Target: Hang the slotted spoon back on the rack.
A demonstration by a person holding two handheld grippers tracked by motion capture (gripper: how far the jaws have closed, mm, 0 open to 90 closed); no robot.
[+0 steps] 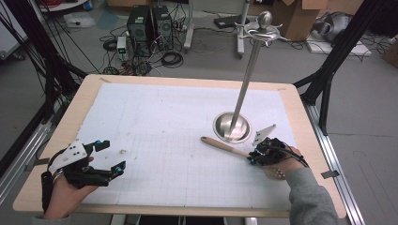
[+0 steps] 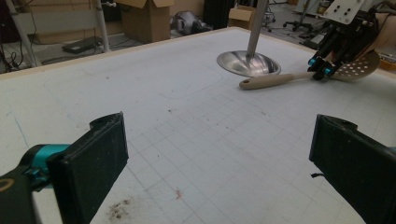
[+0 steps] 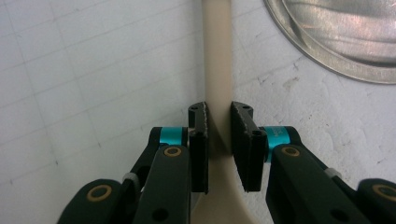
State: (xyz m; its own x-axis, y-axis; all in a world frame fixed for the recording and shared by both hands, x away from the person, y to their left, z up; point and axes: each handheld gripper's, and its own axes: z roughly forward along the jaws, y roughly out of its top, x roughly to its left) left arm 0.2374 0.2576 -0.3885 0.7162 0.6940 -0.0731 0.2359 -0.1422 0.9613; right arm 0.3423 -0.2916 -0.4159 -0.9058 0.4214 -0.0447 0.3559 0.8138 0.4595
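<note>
i'm clamping the right claw (image 3: 219, 140) on the skimmer (image 1: 225, 146) handle near the neck, handle lying flat beside the stand base (image 1: 232, 126) and running straight ahead of the jaws, left claw (image 1: 110, 157) idling wide open, empty, well apart.

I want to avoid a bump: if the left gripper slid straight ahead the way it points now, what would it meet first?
Mostly bare table mat. Farther on, the left gripper would probably reach the slotted spoon's handle near the stand base; depth is hard to judge.
</note>
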